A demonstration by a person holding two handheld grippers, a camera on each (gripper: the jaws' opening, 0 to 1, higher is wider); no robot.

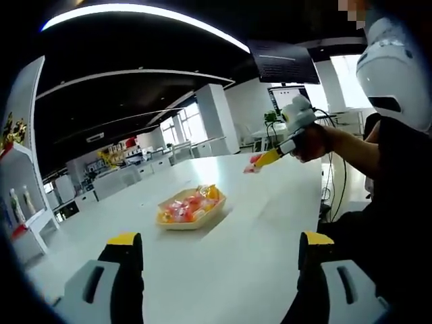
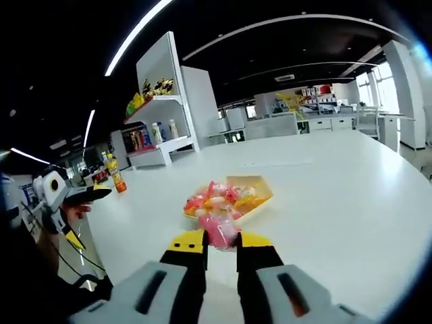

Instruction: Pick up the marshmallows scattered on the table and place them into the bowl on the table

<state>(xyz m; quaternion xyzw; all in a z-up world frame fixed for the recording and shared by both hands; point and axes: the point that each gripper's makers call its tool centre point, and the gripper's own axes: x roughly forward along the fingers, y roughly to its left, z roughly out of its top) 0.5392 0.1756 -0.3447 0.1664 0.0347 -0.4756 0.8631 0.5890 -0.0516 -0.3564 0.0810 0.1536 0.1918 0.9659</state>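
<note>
A yellow bowl [image 1: 192, 209] holding pink and orange wrapped marshmallows sits mid-table on the white table [image 1: 270, 223]. My left gripper [image 1: 219, 251] hangs low in front of it, jaws wide apart, nothing between them. Beyond the bowl to the right, a hand holds the right gripper [image 1: 256, 165] above the table with something pink at its tips. In the right gripper view, my right gripper [image 2: 220, 244] is shut on a pink marshmallow [image 2: 219, 231], just short of the bowl [image 2: 260, 189]. The left gripper [image 2: 55, 196] shows at the far left, held in a hand.
An orange bottle [image 2: 116, 177] stands near the table's far edge. White shelving [image 2: 158, 128] with bottles and toys stands behind it. The person's dark-clothed body [image 1: 391, 202] stands at the table's right side. Desks and a monitor [image 1: 283, 62] lie beyond.
</note>
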